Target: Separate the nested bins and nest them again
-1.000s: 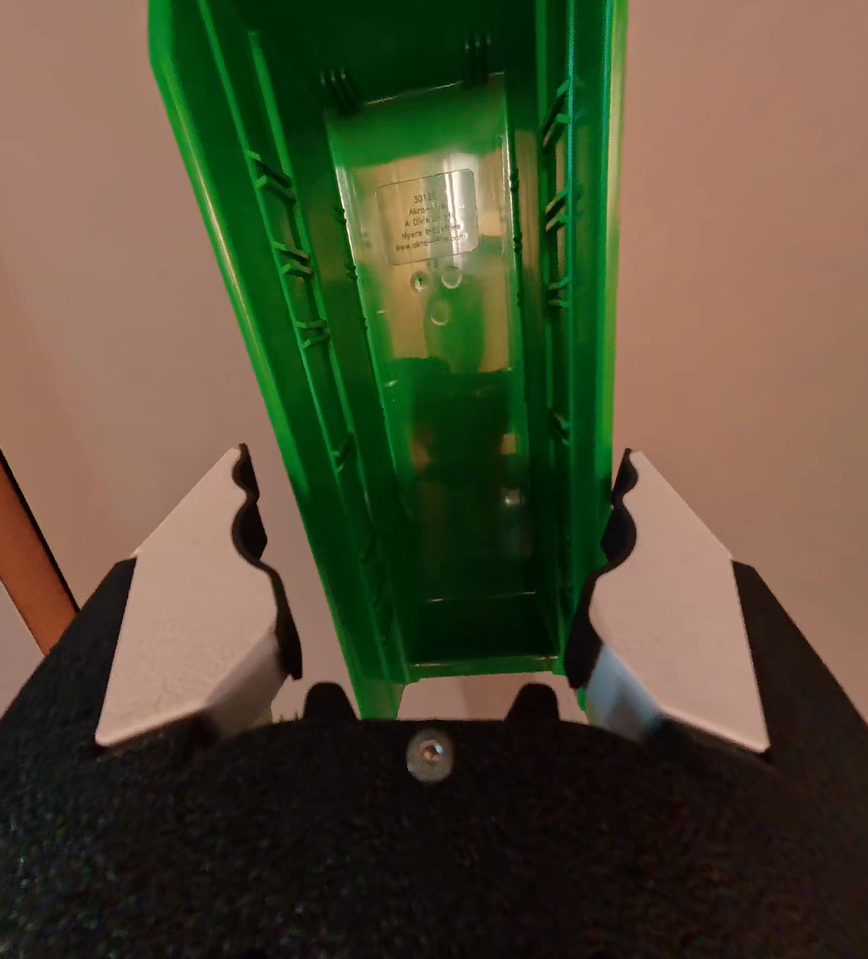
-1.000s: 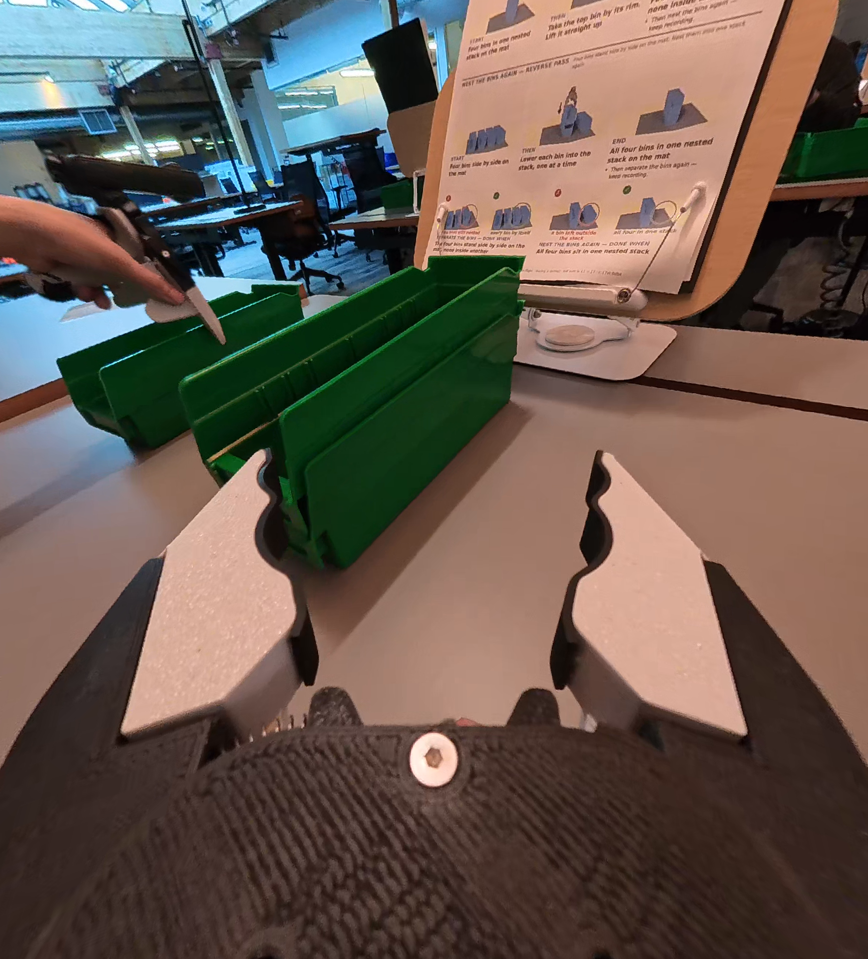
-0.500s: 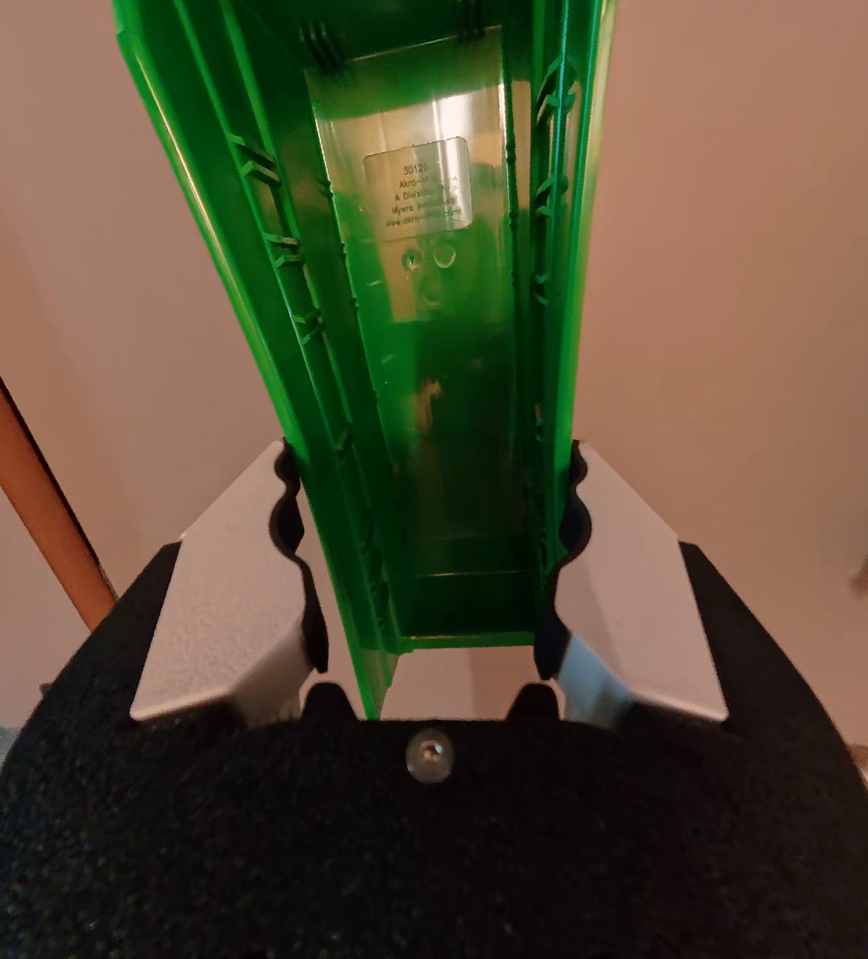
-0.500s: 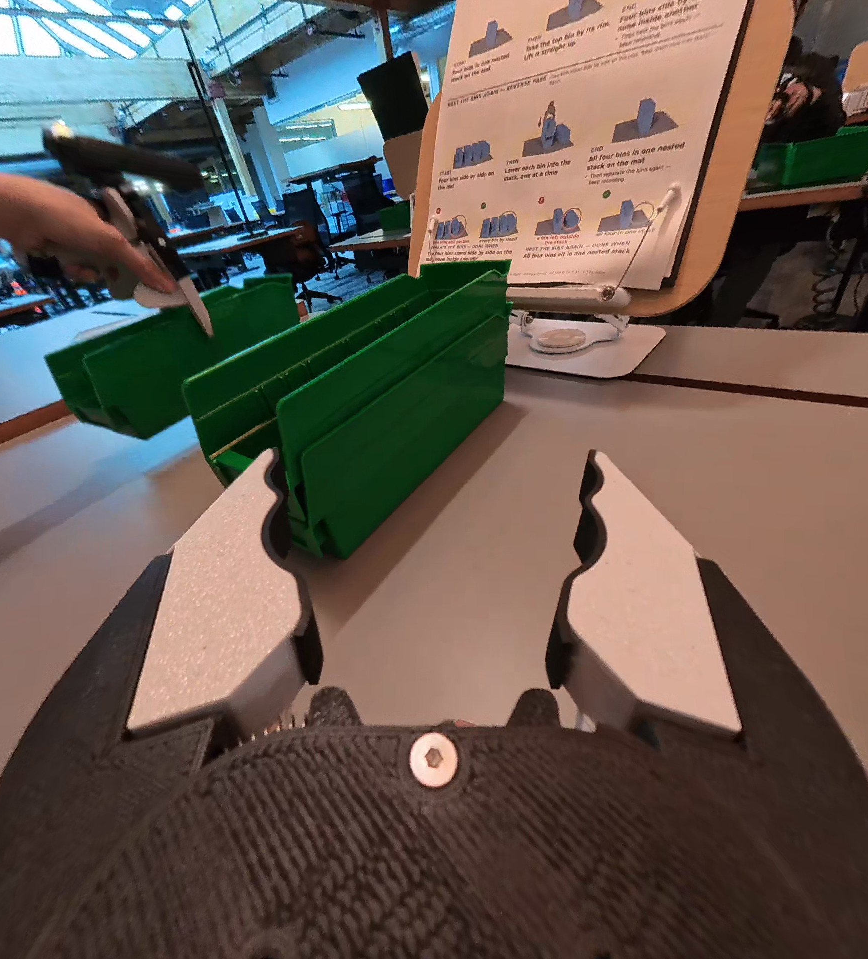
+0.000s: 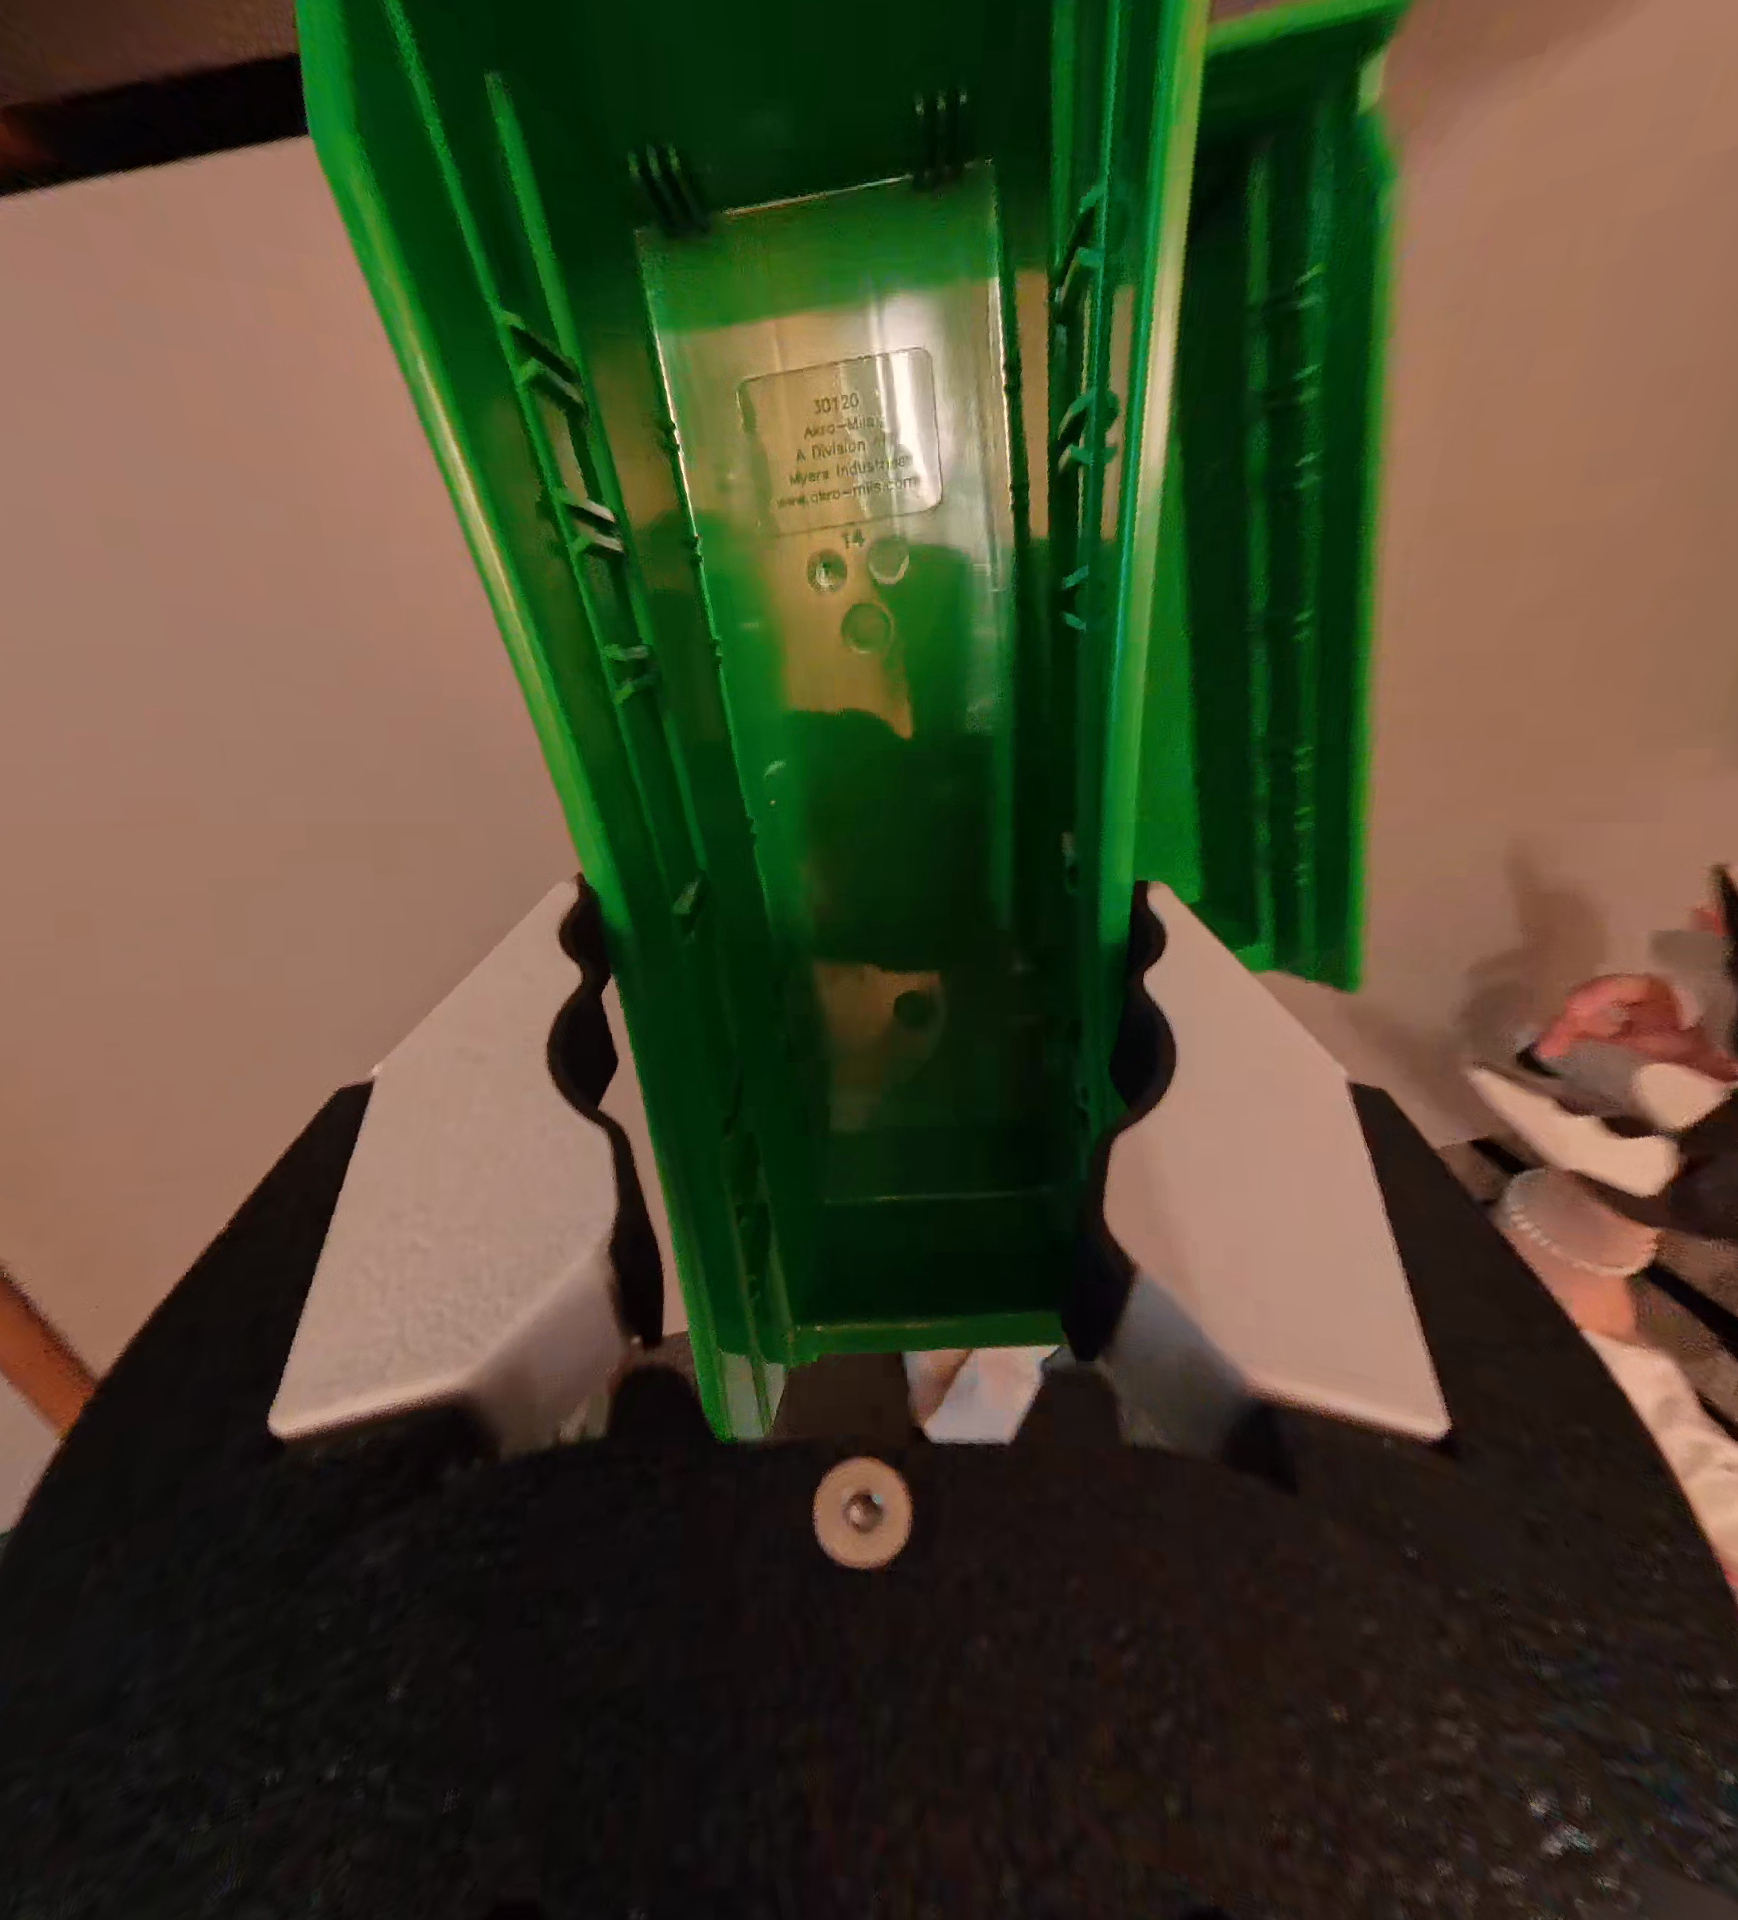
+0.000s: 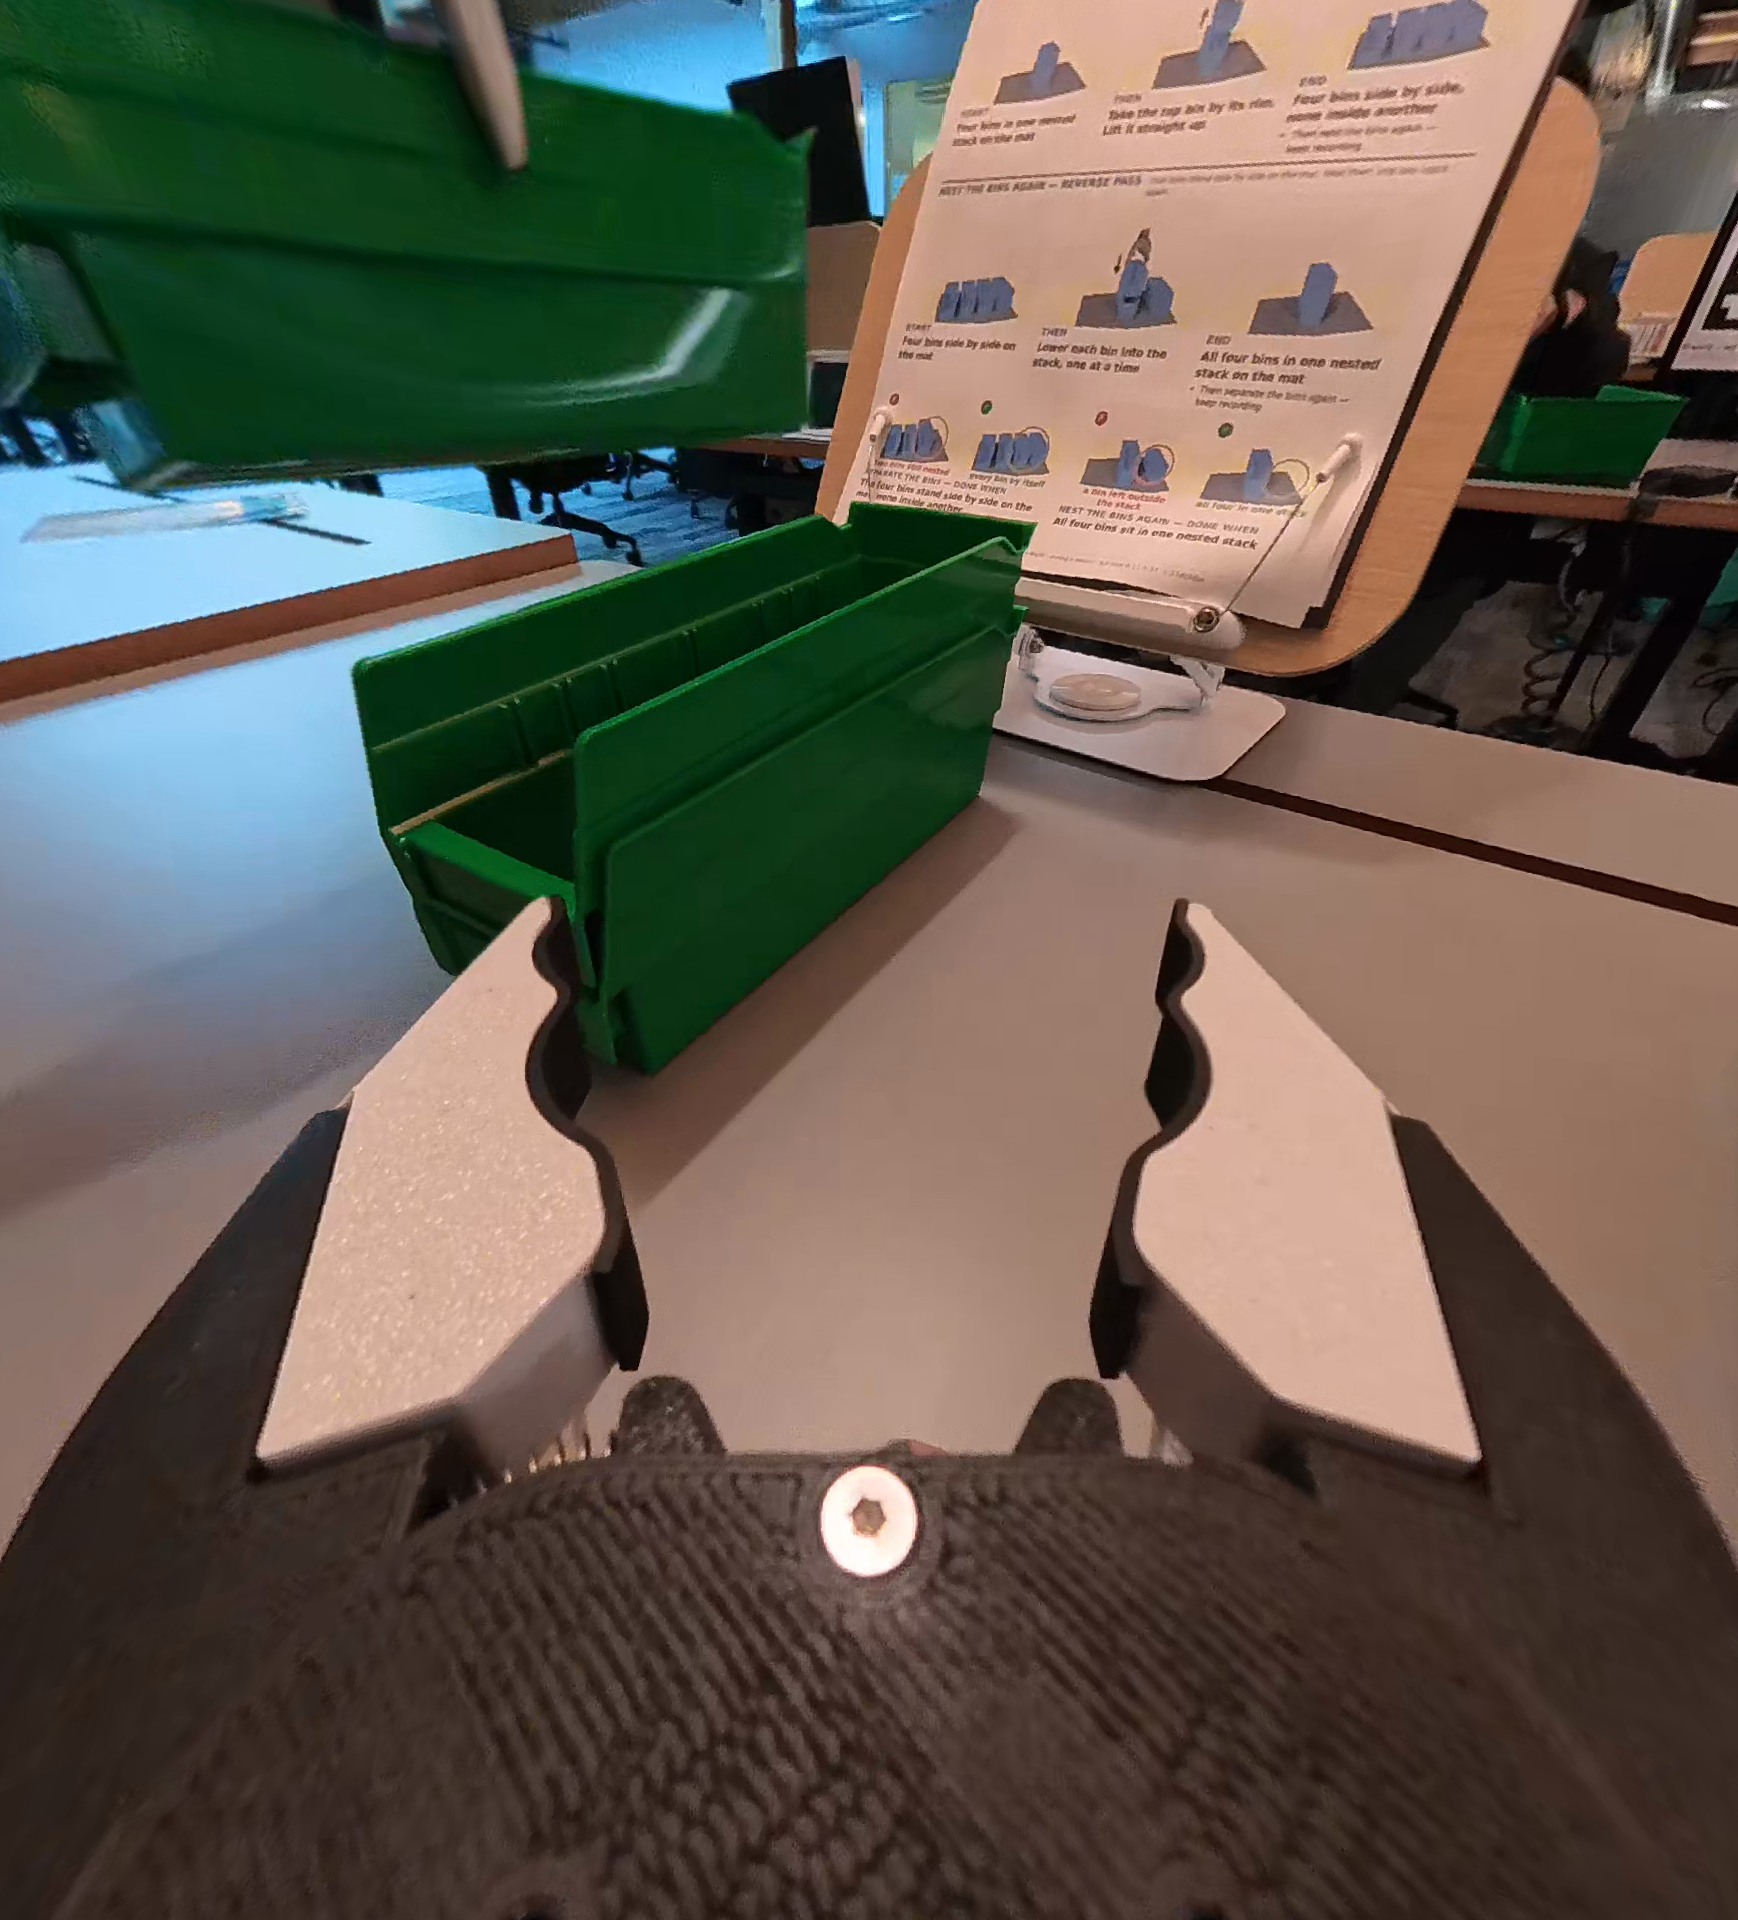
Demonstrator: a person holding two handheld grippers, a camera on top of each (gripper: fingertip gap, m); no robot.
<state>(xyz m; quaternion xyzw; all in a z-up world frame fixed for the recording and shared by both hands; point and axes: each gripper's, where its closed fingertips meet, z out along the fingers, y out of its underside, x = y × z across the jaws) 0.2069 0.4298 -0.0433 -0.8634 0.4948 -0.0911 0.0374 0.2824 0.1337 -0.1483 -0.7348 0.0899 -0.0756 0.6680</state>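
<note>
Lifted clear of the table, glossy green bin [image 5: 844, 644] sits clamped in left gripper [image 5: 860, 1039]; right gripper [image 6: 865, 1101] gapes.

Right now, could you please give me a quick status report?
Left gripper shut on lifted green plastic bin. Right gripper open, empty. Green nested bins on grey table, nothing between.

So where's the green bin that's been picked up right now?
The lifted green bin hangs in the air at the upper left of the right wrist view, gripped by the left gripper, above and left of the nested stack.
</note>
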